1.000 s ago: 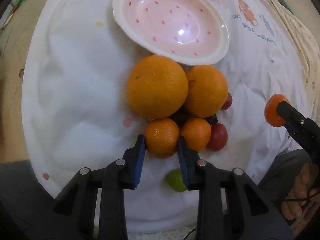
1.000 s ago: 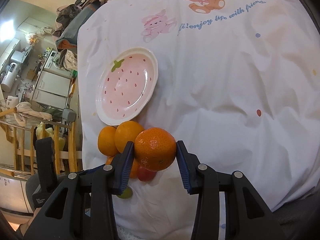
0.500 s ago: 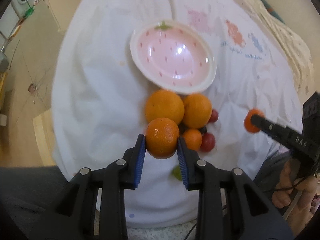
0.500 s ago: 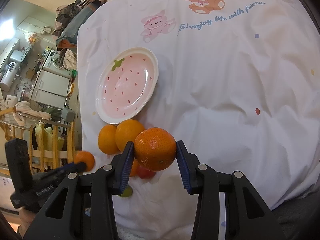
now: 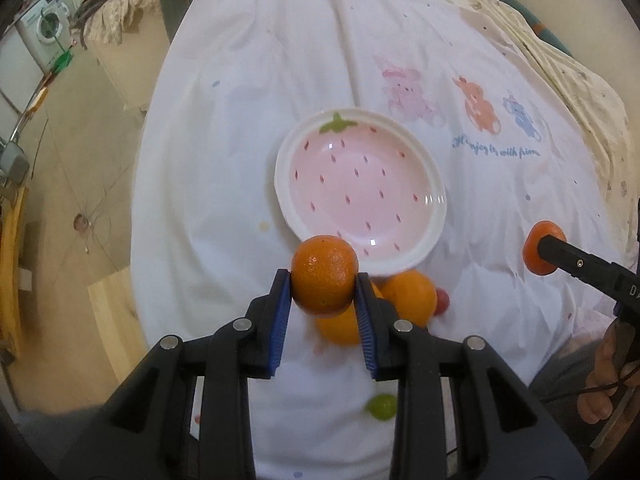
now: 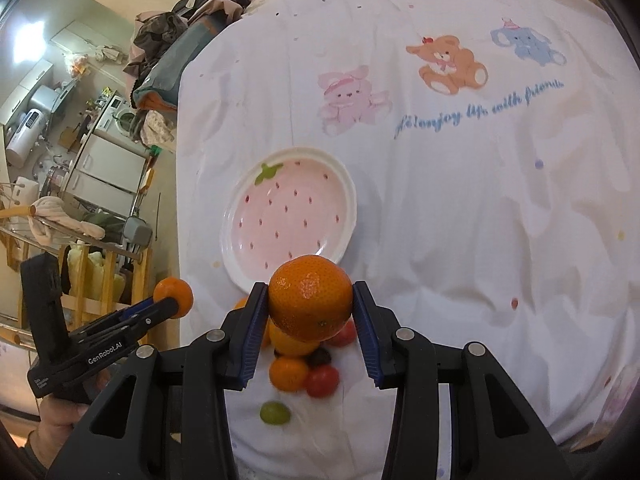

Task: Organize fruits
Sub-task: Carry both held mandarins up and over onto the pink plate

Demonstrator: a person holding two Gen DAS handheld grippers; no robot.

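Both claws are clamping 1 mandarin each: left claw (image 5: 323, 280) is hovering at the plate's (image 5: 434, 184) near rim, nearer than right claw (image 6: 310, 304).

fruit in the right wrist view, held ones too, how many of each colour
orange fruit: 5
red fruit: 2
dark fruit: 1
green fruit: 1
total: 9
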